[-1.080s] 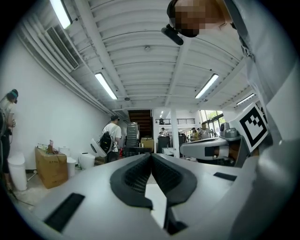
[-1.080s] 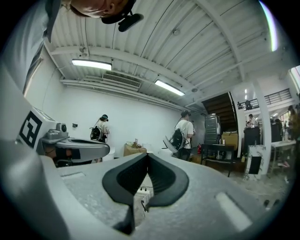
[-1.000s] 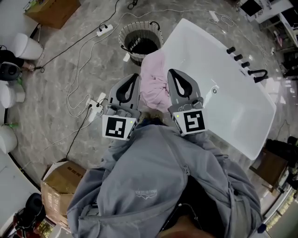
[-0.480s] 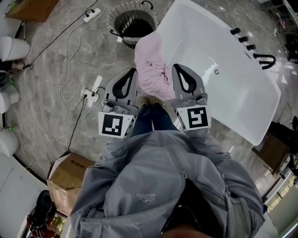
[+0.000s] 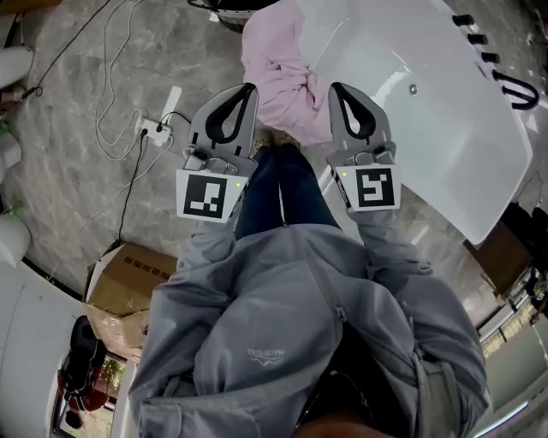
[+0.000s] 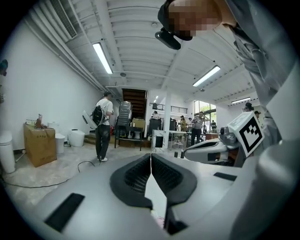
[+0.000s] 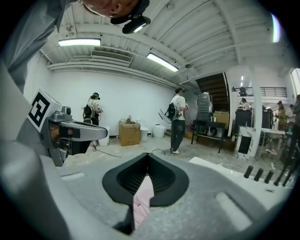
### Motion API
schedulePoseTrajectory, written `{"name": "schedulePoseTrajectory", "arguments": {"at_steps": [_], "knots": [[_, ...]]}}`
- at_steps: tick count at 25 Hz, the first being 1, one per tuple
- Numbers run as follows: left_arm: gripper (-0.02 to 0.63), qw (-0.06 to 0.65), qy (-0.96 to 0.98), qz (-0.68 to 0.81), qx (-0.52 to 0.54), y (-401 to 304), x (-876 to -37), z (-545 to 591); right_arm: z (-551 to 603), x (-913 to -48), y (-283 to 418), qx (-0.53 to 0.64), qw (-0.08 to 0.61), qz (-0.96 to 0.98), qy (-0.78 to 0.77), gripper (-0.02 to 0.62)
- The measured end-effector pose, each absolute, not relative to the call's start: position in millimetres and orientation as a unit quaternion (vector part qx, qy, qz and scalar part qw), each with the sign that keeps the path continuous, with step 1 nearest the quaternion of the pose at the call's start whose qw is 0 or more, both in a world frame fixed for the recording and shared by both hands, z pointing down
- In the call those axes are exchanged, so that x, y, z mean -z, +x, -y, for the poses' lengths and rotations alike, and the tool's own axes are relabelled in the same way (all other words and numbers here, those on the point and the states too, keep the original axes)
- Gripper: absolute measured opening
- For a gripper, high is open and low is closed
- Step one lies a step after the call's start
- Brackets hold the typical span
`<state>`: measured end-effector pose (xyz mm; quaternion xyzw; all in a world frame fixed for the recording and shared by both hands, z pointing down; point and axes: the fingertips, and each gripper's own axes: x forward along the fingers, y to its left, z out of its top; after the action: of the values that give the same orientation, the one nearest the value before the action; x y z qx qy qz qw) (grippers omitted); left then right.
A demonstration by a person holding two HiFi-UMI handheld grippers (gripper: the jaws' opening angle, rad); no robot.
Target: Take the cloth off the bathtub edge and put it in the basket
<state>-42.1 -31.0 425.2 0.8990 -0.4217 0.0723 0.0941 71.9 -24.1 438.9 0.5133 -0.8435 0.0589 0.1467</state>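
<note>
1. Left gripper (image 5: pixel 246 90): its jaws are together with nothing between them. It hangs just left of the cloth and does not touch it.
2. Cloth (image 5: pixel 278 77): pink and bunched, it drapes over the near edge of the bathtub (image 5: pixel 428 128), beyond and between both gripper tips.
3. Right gripper (image 5: pixel 340 89): its jaws are also together and empty. The pink showing under them is the cloth beyond, not a grip.
4. The step in hand appears to be the approach. Open one gripper, lower it onto a thick raised fold, clamp there, then lift clear of the rim before swinging left.
5. Basket (image 5: pixel 227 4): only a sliver shows at the top edge of the head view, past the cloth.
6. Floor (image 5: pixel 77 128): grey marbled stone. A power strip (image 5: pixel 160 128) and cables lie to your left, so watch your footing. People stand farther off in the hall.
</note>
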Motion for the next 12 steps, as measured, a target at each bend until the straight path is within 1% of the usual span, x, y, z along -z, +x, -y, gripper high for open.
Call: {"name": "schedulePoseTrajectory", "arguments": {"at_steps": [12], "knots": [[0.006, 0.108, 0.901, 0.408, -0.103, -35.6, -504.0, 30.0, 17.2, -521.8, 86.2, -0.092, 0.168, 0.837, 0.512, 0.003]]}}
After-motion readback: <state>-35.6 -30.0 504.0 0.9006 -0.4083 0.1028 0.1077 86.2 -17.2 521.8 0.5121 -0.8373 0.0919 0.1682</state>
